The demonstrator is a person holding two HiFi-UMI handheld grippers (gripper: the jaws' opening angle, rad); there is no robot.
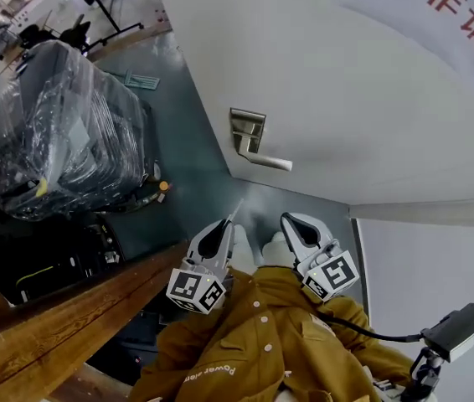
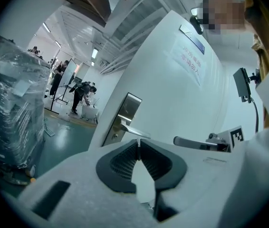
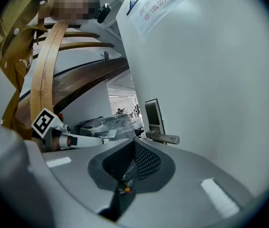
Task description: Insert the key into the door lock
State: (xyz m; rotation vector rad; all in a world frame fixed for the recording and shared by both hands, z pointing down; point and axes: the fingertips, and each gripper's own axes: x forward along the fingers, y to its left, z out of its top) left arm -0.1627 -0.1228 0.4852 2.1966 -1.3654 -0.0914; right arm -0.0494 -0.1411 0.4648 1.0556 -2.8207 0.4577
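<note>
Jaws of our left gripper were pressed together on the key, a thin sliver poking past the tips at lower centre of the head view. Our right gripper was closed on nothing. Both sat below the door lock, apart from its lever handle, at frame centre.

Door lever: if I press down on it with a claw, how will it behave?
The door lever is probably rigid, pivoting at its plate. Its polished metal looks slippery; a claw might slide off the free end.
</note>
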